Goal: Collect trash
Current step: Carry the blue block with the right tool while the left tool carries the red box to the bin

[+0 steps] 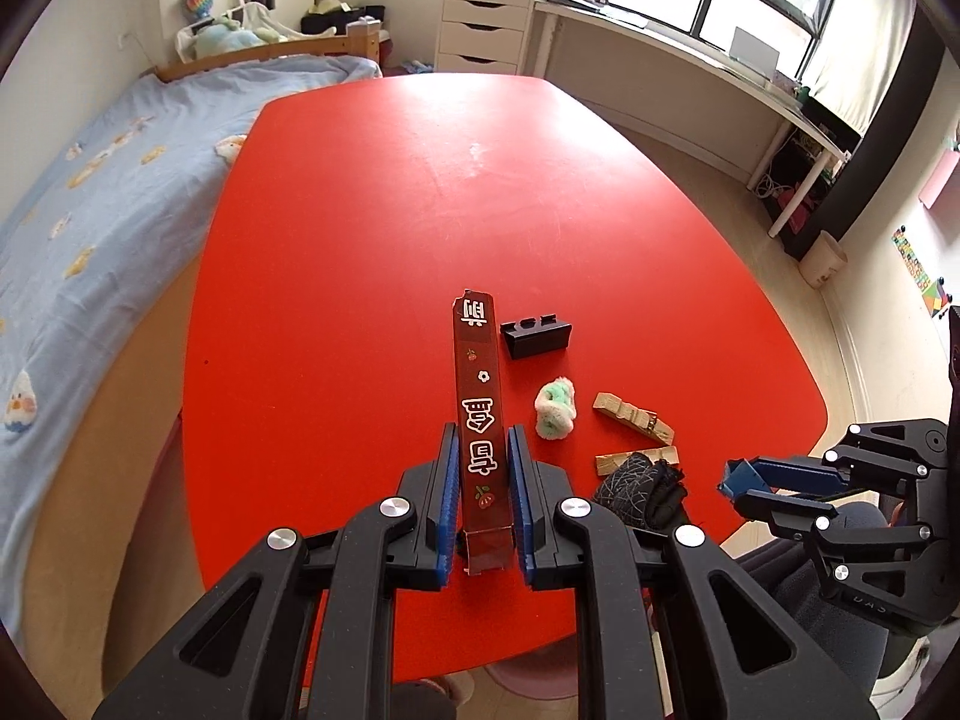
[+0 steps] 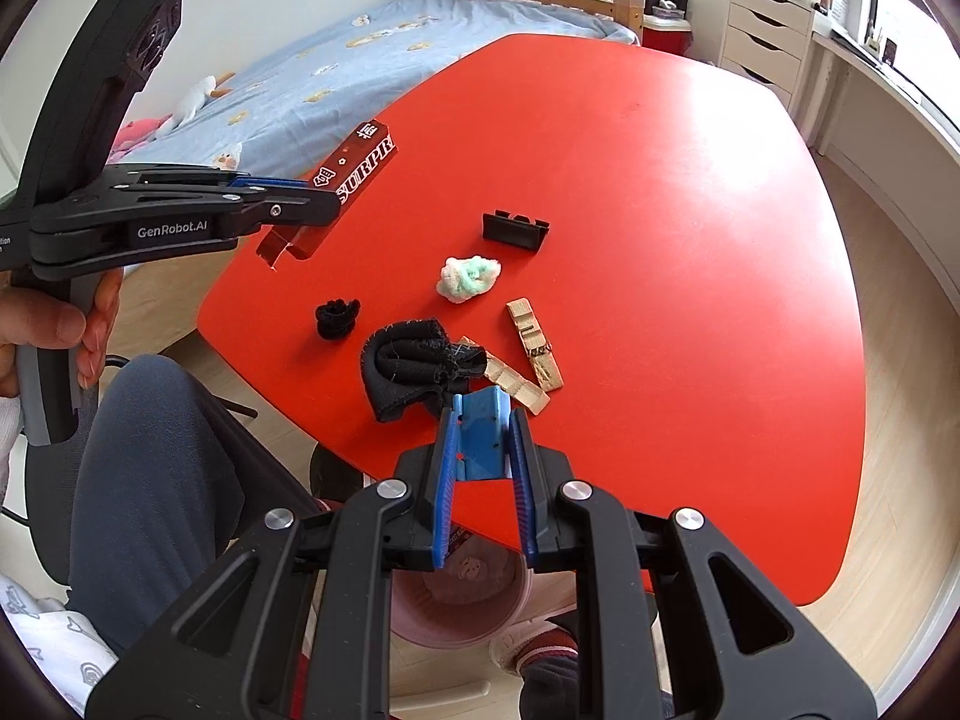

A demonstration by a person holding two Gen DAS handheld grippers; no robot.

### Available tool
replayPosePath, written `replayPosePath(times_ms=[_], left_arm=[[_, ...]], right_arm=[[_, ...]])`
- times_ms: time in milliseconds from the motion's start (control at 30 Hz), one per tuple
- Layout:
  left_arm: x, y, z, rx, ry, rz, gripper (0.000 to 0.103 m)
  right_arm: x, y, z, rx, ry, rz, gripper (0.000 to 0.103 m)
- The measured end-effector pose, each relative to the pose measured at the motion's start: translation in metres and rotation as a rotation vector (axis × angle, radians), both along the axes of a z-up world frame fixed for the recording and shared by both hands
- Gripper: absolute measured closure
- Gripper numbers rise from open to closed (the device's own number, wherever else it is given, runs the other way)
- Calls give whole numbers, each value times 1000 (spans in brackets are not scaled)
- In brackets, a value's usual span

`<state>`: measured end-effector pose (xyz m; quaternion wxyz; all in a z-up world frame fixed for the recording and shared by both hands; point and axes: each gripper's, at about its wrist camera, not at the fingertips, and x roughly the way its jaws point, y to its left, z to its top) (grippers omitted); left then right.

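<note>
- A long, narrow dark-red carton [image 1: 478, 420], printed with white characters and small flowers, was clamped near one open, torn end and hung in the air above the near edge of the red table [image 1: 372, 228]
- A small folded blue piece [image 2: 483, 435] sat pinched between two blue pads, over the table's near edge
- A crumpled white-and-green wad [image 2: 469, 278] lay loose on the table
- A dark, crumpled cloth-like item [image 2: 414, 366] lay at the near edge, overlapping one of two tan corrugated strips [image 2: 536, 343]
- A pink bin [image 2: 462, 600] stood on the floor beneath the table edge
</note>
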<state>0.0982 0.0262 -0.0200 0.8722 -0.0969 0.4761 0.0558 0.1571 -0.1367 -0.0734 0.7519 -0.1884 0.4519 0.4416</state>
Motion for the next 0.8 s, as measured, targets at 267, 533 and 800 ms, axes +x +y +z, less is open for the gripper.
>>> replayPosePath(times_ms=[267, 533, 800], left_arm=[[-27, -14, 20, 13, -58, -62, 87], [-56, -27, 32, 13, -98, -112, 87], [-78, -35, 31, 11, -106, -130, 87]], right_arm=[[-11, -12, 23, 42, -29, -12, 86], [-29, -25, 44, 89, -52, -11, 86], [-48, -39, 53, 117, -57, -16, 86]])
